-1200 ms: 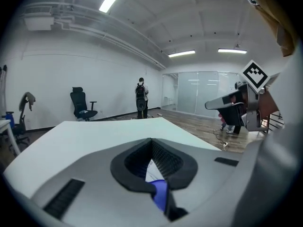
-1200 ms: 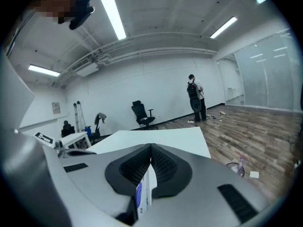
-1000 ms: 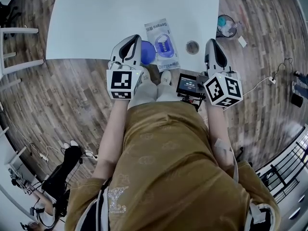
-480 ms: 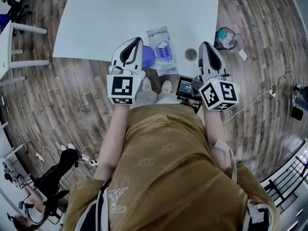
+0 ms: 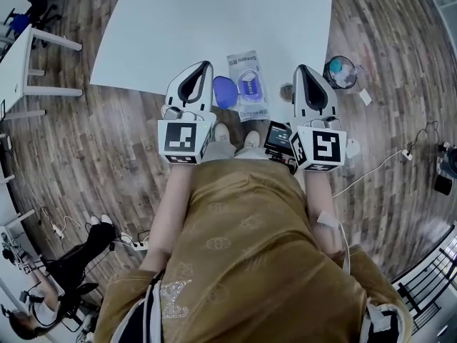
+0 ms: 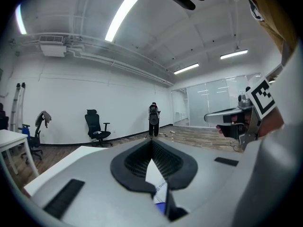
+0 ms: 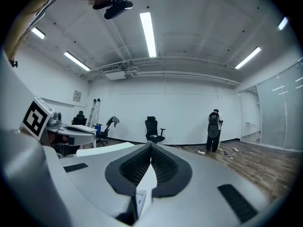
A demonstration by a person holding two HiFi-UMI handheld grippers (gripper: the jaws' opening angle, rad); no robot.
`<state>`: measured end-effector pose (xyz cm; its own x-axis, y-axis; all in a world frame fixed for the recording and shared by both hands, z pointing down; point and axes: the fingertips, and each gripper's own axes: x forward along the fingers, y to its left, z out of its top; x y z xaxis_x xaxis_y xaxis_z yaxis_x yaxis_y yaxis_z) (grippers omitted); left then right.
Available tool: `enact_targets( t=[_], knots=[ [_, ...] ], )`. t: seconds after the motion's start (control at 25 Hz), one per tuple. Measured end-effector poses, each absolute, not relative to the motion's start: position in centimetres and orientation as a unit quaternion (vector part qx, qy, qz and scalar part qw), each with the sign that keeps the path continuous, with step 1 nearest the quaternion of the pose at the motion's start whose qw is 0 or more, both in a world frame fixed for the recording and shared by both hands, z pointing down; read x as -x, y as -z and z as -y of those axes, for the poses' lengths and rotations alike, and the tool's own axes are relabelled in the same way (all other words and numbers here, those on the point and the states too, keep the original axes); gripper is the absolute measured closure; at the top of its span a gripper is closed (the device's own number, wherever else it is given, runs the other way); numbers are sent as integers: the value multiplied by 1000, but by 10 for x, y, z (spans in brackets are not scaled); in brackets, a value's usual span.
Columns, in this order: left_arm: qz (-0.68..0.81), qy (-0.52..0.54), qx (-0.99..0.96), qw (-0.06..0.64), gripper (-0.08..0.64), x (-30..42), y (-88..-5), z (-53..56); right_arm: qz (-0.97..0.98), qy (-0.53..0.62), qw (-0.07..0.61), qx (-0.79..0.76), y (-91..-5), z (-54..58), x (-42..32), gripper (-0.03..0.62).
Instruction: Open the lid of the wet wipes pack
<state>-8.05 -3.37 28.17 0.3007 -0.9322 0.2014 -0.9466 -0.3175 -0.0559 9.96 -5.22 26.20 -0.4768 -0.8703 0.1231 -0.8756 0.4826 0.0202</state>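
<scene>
The wet wipes pack (image 5: 248, 84) lies flat near the front edge of the white table (image 5: 178, 27). Its blue lid (image 5: 223, 91) is flipped open to the left, beside the oval opening. My left gripper (image 5: 205, 64) hovers just left of the lid, shut and holding nothing. To the right of the pack, my right gripper (image 5: 300, 68) is shut and also empty. In the left gripper view the left gripper (image 6: 152, 143) shows a strip of the pack (image 6: 158, 187) through the gap under its tips. The right gripper view shows the right gripper (image 7: 151, 148) over a corner of the pack (image 7: 142, 196).
A small round dish (image 5: 286, 91) sits on the table right of the pack. Below the table edge are a screen device (image 5: 277, 138) and the person's shoes (image 5: 222, 131). A bin (image 5: 341, 72) stands on the wooden floor at the right, another white table (image 5: 21, 63) at the left.
The head view has shifted, so the table sits lower in the picture. The blue lid, half hidden by the left gripper before, now shows whole. Both grippers stay shut.
</scene>
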Motion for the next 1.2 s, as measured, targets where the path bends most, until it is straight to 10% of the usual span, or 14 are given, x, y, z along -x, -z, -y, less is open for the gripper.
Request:
enact_targets(
  t=[1.2],
  knots=[
    [603, -93, -791, 35, 554, 103, -284, 65, 851, -13, 87, -517, -271, 82, -97, 584]
  ],
)
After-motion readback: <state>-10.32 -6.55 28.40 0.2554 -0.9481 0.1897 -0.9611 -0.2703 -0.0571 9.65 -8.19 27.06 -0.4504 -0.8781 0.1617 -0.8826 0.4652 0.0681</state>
